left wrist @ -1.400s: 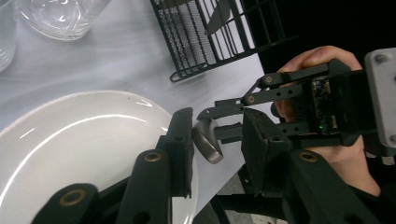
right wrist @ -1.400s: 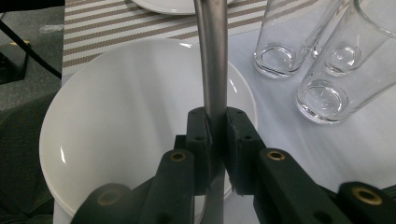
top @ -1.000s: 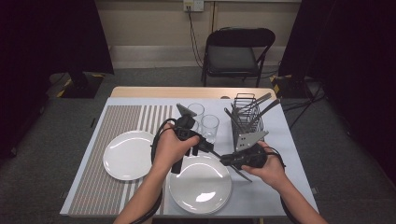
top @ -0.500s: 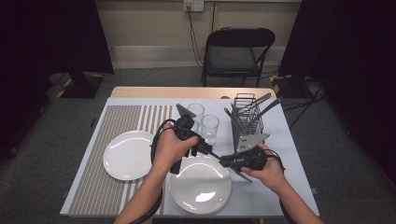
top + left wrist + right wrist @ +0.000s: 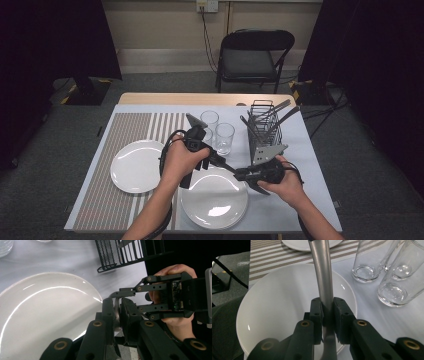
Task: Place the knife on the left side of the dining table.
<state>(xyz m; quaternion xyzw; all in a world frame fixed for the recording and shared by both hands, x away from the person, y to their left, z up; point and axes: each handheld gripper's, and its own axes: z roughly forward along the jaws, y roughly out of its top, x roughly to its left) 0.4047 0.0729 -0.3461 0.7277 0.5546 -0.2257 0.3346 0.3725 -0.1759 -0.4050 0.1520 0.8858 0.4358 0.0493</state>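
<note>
From above I see both grippers meeting over the near white plate (image 5: 214, 200), just at its far right edge. The left gripper (image 5: 226, 166) comes in from the left, the right gripper (image 5: 241, 174) from the right, and their tips almost touch each other.

In the right gripper view (image 5: 327, 312), my jaws stand narrow and press on the metal handle (image 5: 322, 275) of a piece of cutlery. The handle runs up and away from the pads, over the plate (image 5: 274, 302). I cannot tell if it is a spoon, a fork or a knife, because its head is hidden.

In the left gripper view (image 5: 117, 315), the jaws have just been closing, and now they are narrow too, with a thin piece of shiny metal between the pads. So both grippers hold the same piece of cutlery, each on its own part, above the plate's rim (image 5: 82, 282).

Behind the grippers stand three empty glasses (image 5: 224, 137) close together, and to their right a black wire rack (image 5: 265, 131) with other cutlery standing in it. A second white plate (image 5: 135, 166) lies on the striped mat (image 5: 125, 135), well apart to the left.
</note>
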